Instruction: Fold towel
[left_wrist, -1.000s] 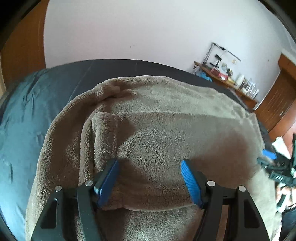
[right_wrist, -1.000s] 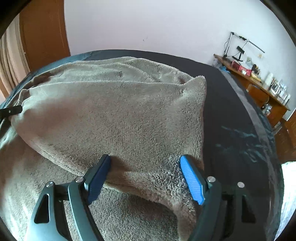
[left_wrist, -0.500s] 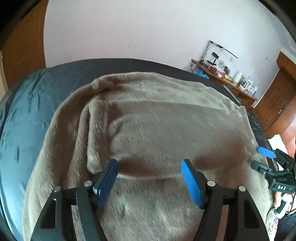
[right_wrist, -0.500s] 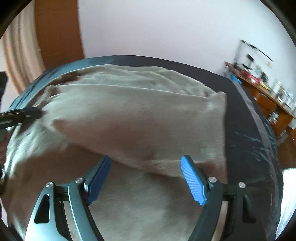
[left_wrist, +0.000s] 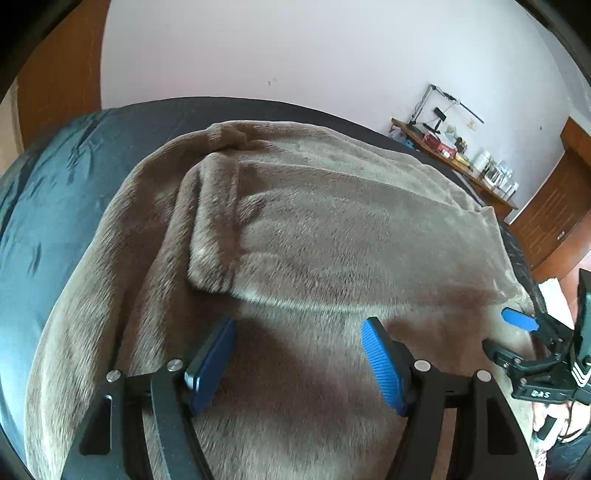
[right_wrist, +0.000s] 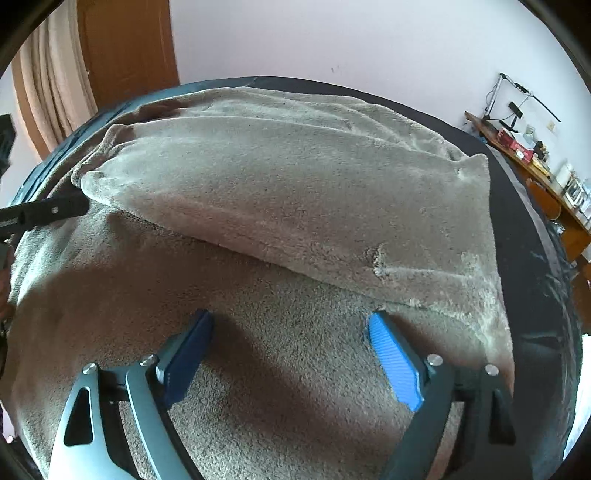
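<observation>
While the fluffy brown towel (right_wrist: 295, 206) lay folded on the bed (left_wrist: 55, 221), both tools were held wide above it, empty; the right tool (right_wrist: 291, 354) was opening.

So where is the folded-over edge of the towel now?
In both wrist views the folded edge runs across the towel on the dark bed cover, just beyond the open left gripper and right gripper.
</observation>
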